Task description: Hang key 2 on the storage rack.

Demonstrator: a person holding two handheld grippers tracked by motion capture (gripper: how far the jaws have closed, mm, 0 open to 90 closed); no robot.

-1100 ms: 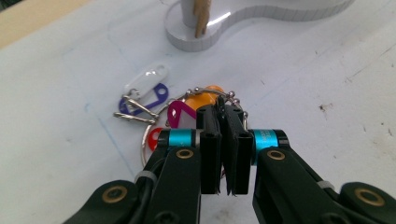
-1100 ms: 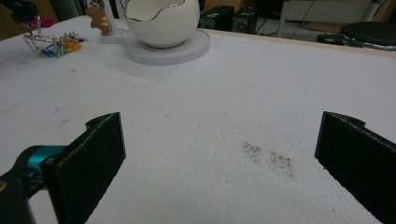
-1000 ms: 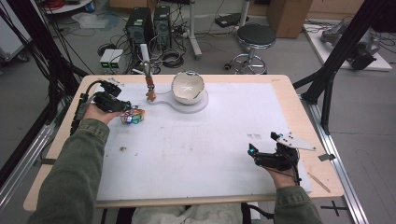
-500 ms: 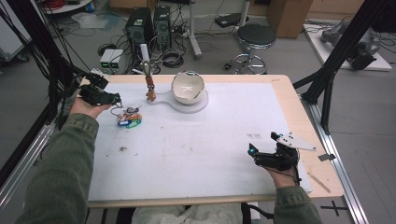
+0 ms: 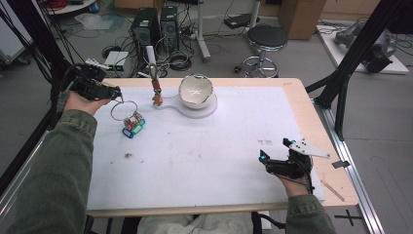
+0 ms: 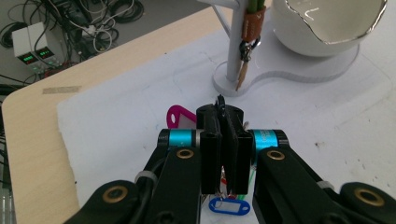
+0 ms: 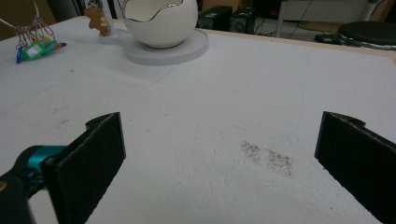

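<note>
My left gripper (image 5: 115, 92) hovers over the table's far left corner, shut on a thin wire key ring (image 5: 122, 110). Coloured key tags (image 5: 132, 127) hang from the ring and rest on the white mat. In the left gripper view the jaws (image 6: 223, 140) are pressed together, with a pink tag (image 6: 179, 116) and a blue tag (image 6: 229, 206) below them. My right gripper (image 5: 265, 164) rests at the near right, and its jaws (image 7: 224, 158) stand wide open with only bare mat between them.
A white egg-shaped bowl (image 5: 196, 91) sits on a flat white base (image 5: 210, 107) at the back centre. Beside it a thin post (image 6: 235, 51) carries a brown fob (image 5: 157, 96). The mat (image 5: 204, 161) covers the wooden table (image 5: 316, 126).
My left gripper has moved left and toward the far edge, rising as it goes. The key ring now stands up from the tags. The right gripper has stayed put.
</note>
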